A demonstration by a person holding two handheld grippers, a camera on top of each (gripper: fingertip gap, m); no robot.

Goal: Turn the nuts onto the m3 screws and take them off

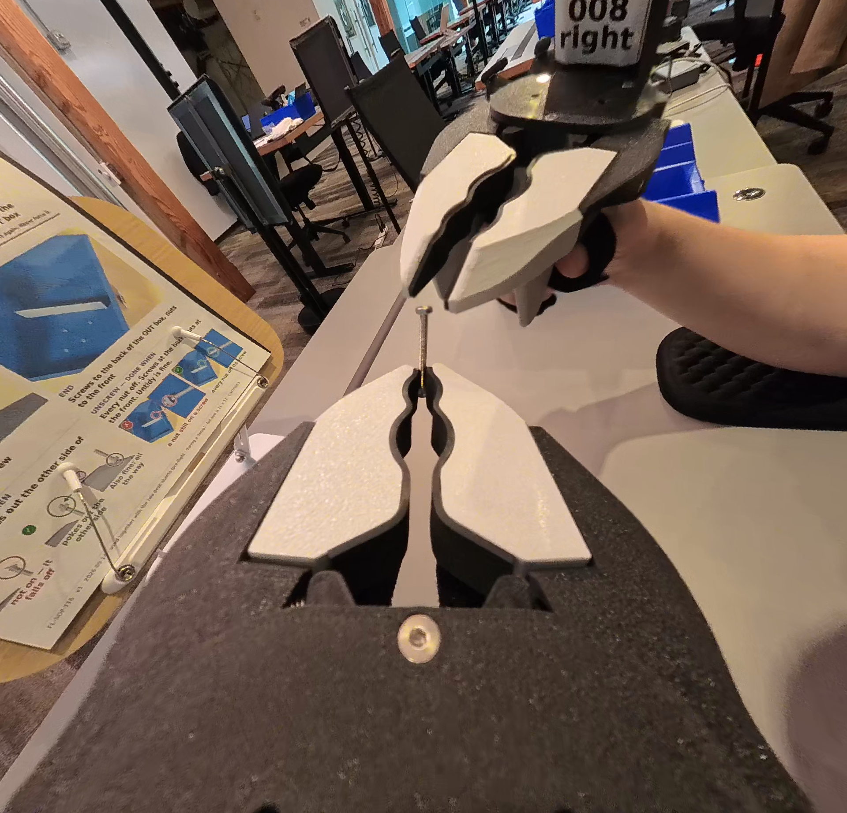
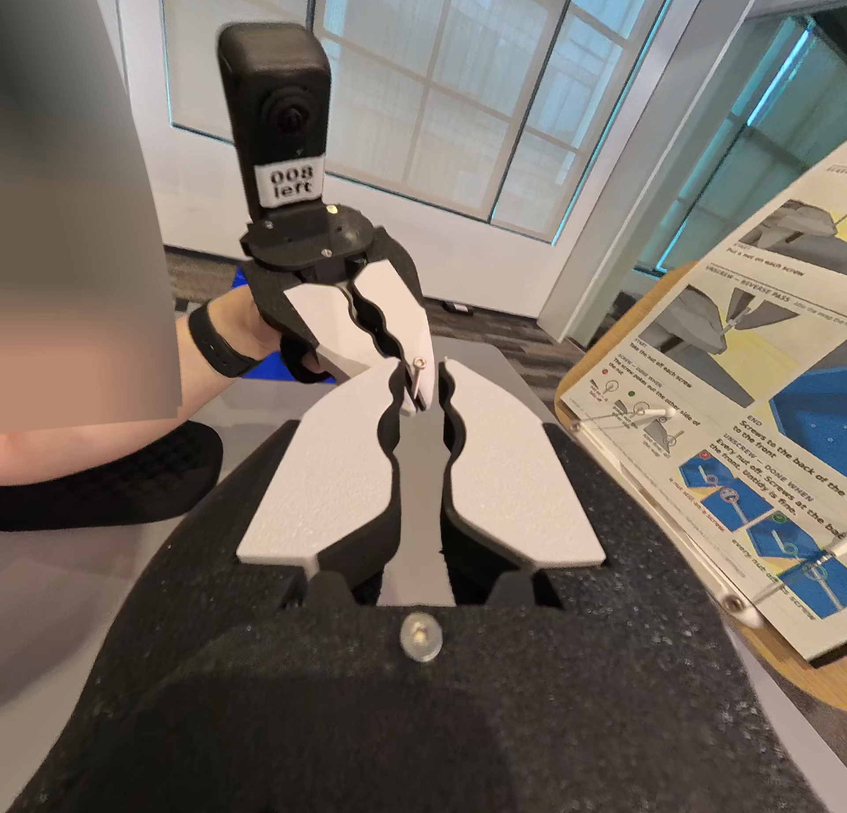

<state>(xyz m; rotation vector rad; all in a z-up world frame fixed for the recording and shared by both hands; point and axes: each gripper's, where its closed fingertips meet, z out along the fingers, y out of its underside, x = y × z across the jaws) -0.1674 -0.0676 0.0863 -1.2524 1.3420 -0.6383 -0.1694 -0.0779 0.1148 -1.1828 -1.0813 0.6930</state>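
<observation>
Clearly the left tool (image 1: pixel 422 381) is clamped at its tips on the threaded end of a slim silver m3 screw (image 1: pixel 421 340), which stands out ahead of the tips with its head farthest from them. The right tool (image 2: pixel 419 369) has its fingers a little apart and holds nothing I can make out; its tips sit just past the screw head, not touching it. No nut shows on the bare shank or anywhere else, so I judge this to be between passes: either a nut is just off, or one has yet to be fetched. The left wrist view alone shows the blue plastic bins (image 1: pixel 678 182) behind the right tool on the white counter (image 1: pixel 687 493). The right wrist view alone shows the screw lying against the left tool's white finger.
</observation>
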